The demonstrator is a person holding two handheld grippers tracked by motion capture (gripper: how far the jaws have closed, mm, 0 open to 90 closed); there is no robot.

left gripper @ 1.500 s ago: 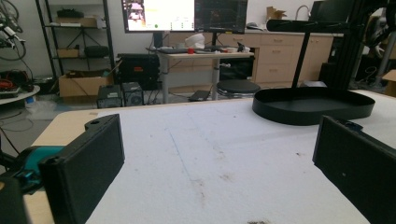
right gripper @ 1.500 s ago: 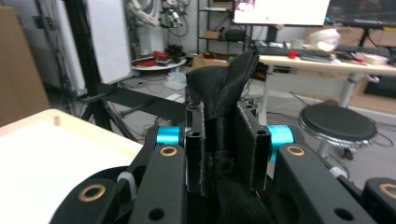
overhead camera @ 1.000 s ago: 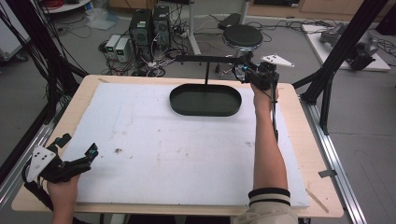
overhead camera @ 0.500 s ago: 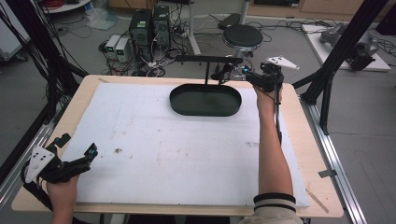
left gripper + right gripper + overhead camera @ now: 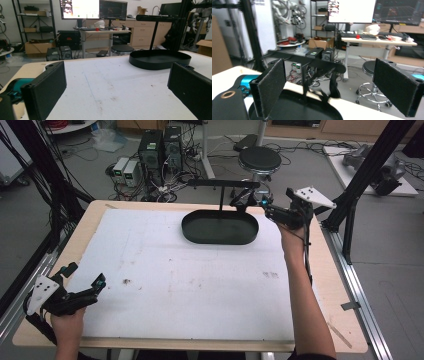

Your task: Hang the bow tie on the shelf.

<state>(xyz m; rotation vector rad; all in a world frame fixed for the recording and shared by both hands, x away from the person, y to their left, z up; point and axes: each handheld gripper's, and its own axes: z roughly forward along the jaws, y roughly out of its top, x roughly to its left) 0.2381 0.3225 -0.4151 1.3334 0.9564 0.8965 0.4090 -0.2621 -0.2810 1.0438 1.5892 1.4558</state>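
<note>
A black oval tray (image 5: 220, 227) sits on the far part of the white mat (image 5: 190, 280) that covers the wooden table (image 5: 340, 285), slightly right of centre. It has a low upright rim and a flat dark floor with nothing lying in it. A thin black post (image 5: 221, 197) rises from its far edge and carries a horizontal black bar (image 5: 223, 183) well above the tray, so the whole thing reads as a small hanging stand. In the left gripper view the tray (image 5: 160, 58) looks shallow and matte, with the post (image 5: 153, 35) and bar (image 5: 160, 17) behind it.

The right gripper (image 5: 250, 201) hovers at the tray's far right edge, held out from the right hand (image 5: 292, 227), tips pointing left toward the bar's right end. Its jaws stand wide apart with nothing between them; in the right gripper view the right gripper (image 5: 332, 87) looks over the tray rim (image 5: 297, 106) toward the bar (image 5: 307, 61), and something dark and strap-like hangs below the bar, too blurred to name.

The left gripper (image 5: 82, 282) rests at the near left corner of the table in the left hand (image 5: 65, 322), well apart from the tray. Its jaws are also spread wide and empty, seen plainly in the left gripper view (image 5: 117, 85) over the bare, lightly stained mat (image 5: 112, 95)
</note>
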